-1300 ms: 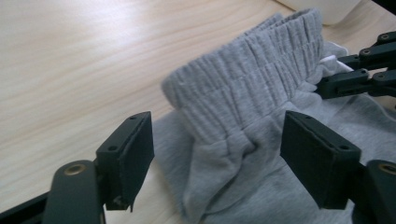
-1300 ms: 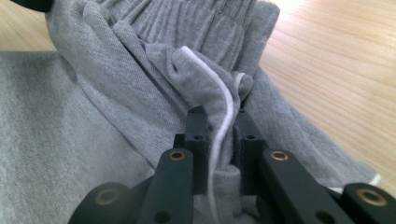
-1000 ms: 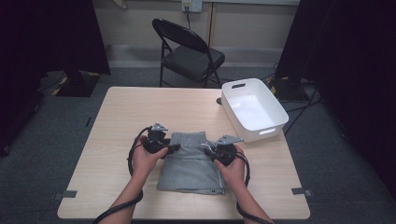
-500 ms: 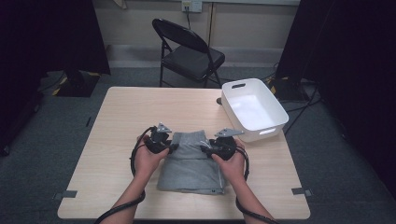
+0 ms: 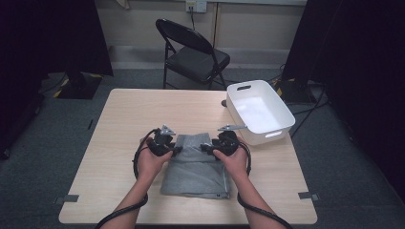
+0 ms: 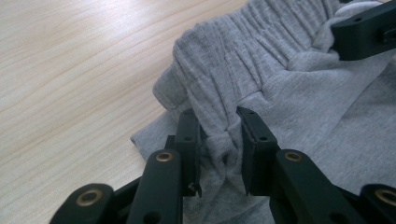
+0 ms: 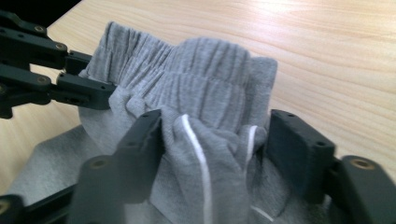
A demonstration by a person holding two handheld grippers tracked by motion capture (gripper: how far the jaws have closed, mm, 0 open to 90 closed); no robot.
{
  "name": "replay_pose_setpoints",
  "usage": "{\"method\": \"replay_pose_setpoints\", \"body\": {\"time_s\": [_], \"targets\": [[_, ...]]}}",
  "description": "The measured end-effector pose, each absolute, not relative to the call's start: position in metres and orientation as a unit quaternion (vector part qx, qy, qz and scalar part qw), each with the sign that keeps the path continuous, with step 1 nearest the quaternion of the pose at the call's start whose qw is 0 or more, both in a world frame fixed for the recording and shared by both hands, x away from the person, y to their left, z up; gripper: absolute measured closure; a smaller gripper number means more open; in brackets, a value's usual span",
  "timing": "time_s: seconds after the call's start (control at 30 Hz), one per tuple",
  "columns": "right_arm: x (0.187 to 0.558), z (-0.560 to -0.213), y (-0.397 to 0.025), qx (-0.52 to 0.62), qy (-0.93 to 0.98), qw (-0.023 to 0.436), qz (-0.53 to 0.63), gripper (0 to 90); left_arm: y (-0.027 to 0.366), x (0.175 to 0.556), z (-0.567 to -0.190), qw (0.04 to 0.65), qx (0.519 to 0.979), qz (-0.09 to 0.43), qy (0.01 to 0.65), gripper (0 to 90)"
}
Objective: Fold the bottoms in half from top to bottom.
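Shorts are pinched at the waistband by both grippers' fingers, mid-fold; next likely calls for lifting evenly.

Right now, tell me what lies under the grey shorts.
The grey shorts lie folded on the wooden table, both tongs pinching the elastic waistband: left tongs, right tongs. Whatever lies beneath the cloth is covered.

We count one folded grey cotton garment, one white plastic tub, one black folding chair, one wooden table.
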State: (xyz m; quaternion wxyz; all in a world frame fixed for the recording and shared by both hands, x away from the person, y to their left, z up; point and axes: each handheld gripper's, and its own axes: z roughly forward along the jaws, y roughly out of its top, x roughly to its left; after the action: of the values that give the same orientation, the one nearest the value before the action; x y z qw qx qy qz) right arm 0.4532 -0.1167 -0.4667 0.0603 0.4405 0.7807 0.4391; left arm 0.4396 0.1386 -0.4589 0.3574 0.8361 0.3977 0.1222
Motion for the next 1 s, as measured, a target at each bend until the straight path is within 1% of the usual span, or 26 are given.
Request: {"method": "replay_pose_setpoints", "body": {"time_s": [0.03, 0.07, 0.13, 0.17, 0.27, 0.4, 0.67, 0.83, 1.0], "targets": [[0.454, -0.468, -0.116, 0.442, 0.781, 0.059, 0.438, 41.1, 0.139, 0.439, -0.459, 0.358, 0.835, 0.122, 0.399, 72.4], [0.453, -0.468, -0.116, 0.44, 0.782, 0.06, 0.437, 48.3, 0.139, 0.439, -0.458, 0.358, 0.835, 0.123, 0.399, 72.7], [0.453, -0.468, -0.116, 0.428, 0.79, 0.07, 0.433, 57.2, 0.139, 0.439, -0.457, 0.361, 0.835, 0.124, 0.396, 73.4], [0.453, -0.467, -0.117, 0.426, 0.791, 0.07, 0.435, 64.8, 0.138, 0.438, -0.456, 0.363, 0.835, 0.125, 0.395, 73.6], [0.451, -0.465, -0.119, 0.413, 0.795, 0.084, 0.437, 70.3, 0.137, 0.437, -0.45, 0.369, 0.835, 0.134, 0.386, 74.5], [0.446, -0.459, -0.122, 0.4, 0.792, 0.101, 0.45, 72.2, 0.137, 0.434, -0.44, 0.378, 0.832, 0.143, 0.38, 75.3], [0.432, -0.447, -0.131, 0.375, 0.792, 0.116, 0.467, 72.8, 0.135, 0.421, -0.426, 0.395, 0.829, 0.147, 0.367, 75.9], [0.419, -0.445, -0.135, 0.362, 0.795, 0.122, 0.471, 72.8, 0.137, 0.412, -0.426, 0.399, 0.831, 0.144, 0.361, 76.0], [0.405, -0.451, -0.137, 0.351, 0.802, 0.126, 0.467, 72.8, 0.138, 0.4, -0.434, 0.399, 0.834, 0.132, 0.357, 76.0]]}}
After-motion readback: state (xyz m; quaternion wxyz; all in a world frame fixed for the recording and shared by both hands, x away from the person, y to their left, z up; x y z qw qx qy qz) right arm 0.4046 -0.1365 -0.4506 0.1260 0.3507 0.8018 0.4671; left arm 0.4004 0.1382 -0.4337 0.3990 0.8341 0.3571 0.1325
